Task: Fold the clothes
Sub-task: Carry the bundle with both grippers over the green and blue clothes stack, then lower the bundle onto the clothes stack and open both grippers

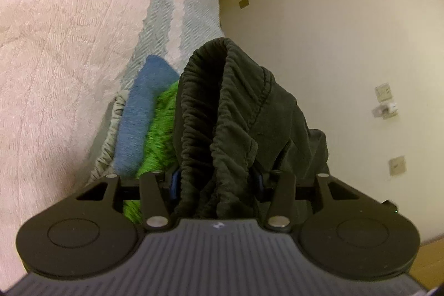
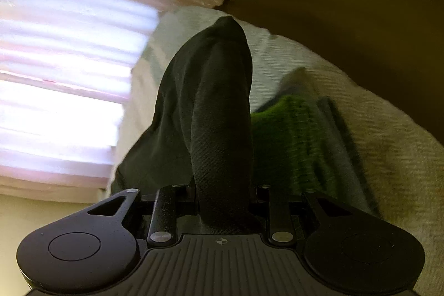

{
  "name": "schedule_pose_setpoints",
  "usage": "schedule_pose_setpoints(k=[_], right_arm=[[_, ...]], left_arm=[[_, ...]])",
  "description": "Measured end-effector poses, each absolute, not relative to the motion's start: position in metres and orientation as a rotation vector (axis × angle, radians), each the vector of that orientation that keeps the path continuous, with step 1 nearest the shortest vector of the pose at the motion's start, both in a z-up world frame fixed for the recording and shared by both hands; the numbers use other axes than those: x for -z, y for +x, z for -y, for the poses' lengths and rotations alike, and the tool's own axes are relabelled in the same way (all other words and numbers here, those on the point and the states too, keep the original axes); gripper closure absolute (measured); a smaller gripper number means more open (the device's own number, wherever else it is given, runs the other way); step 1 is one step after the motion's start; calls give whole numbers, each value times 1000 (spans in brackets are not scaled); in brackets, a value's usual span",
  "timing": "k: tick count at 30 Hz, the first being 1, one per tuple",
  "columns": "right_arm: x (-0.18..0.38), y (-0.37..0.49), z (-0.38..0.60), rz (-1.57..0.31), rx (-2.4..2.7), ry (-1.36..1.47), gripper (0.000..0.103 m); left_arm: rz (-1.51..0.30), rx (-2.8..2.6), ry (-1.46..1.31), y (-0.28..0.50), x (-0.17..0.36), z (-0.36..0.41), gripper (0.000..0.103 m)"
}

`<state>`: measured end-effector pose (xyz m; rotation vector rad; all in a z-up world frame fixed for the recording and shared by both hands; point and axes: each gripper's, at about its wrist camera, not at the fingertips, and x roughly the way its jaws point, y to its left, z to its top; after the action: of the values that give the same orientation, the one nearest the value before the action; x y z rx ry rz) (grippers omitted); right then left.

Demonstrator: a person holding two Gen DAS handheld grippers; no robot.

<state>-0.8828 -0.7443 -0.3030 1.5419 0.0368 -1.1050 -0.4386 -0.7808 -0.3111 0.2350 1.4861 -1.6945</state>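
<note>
Pale textured bedding [image 1: 69, 52] fills most of the left wrist view, with a plain cream wall [image 1: 333, 32] beyond it and pleated pink curtains [image 2: 69, 60] glowing in the right wrist view. On the bedding lies a small pile of other laundry: a green knit piece [image 1: 161, 124], a blue cloth [image 1: 138, 118] beside it and a grey gathered item [image 1: 108, 135] at the edge. Held up off that pile is the dark garment [image 1: 236, 115], whose gathered elastic waistband [image 1: 199, 101] suggests shorts or trousers. The left gripper [image 1: 216, 182] is clamped on the waistband end, cloth bunched thickly between its jaws. The right gripper [image 2: 224, 201] is pinched on another part of the same dark garment [image 2: 208, 101], which rises from the jaws in a smooth hanging fold; the fingertips themselves are buried in fabric in both views. My reading is that this is the lift-and-spread step, before any fold is made. The next move would call for drawing the two grips apart so the cloth hangs flat, then laying it on a bare stretch of bedding away from the pile, keeping both holds firm so the slack fabric does not slip free.
</note>
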Motion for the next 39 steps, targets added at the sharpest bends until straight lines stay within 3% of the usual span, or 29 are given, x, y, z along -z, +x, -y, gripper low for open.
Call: schedule_pose_setpoints(k=[1,3,9,13,16,18,20,22,25,29,35,39], right_arm=[[309,-882,744,-48,1124,1535,64],[313,-879,740,-53,1157,1492,55],[296,-875,735,-94,1246,1345,48],[265,-874,722,-142,1379,1140,22],[237,-875,717,-175,1444,1001,22],[225,-873,715,-191,1439,954,22],[218,-867,715,-232,1431,897,27],[217,-856,719,-301,1431,832,47],[229,-838,730,-350,1401,789,56],[269,-804,756,-439,1425,727,59],[307,-774,772,-554,1420,713,59],[309,-778,790,-561,1417,743,59]], left_arm=[[-1463,1704,246,-440,317,784,53],[-1421,1724,267,-441,325,788,48],[-1220,1753,398,-436,288,785,40],[-1060,1741,482,-445,256,774,41],[-999,1641,498,-444,238,768,47],[-954,1619,478,-445,226,766,80],[-907,1633,457,-452,213,764,93],[-866,1715,471,-469,204,766,95],[-743,1836,574,-507,209,777,100],[-611,1827,697,-534,258,802,99],[-665,1785,590,-520,300,809,99],[-683,1774,589,-521,299,818,100]])
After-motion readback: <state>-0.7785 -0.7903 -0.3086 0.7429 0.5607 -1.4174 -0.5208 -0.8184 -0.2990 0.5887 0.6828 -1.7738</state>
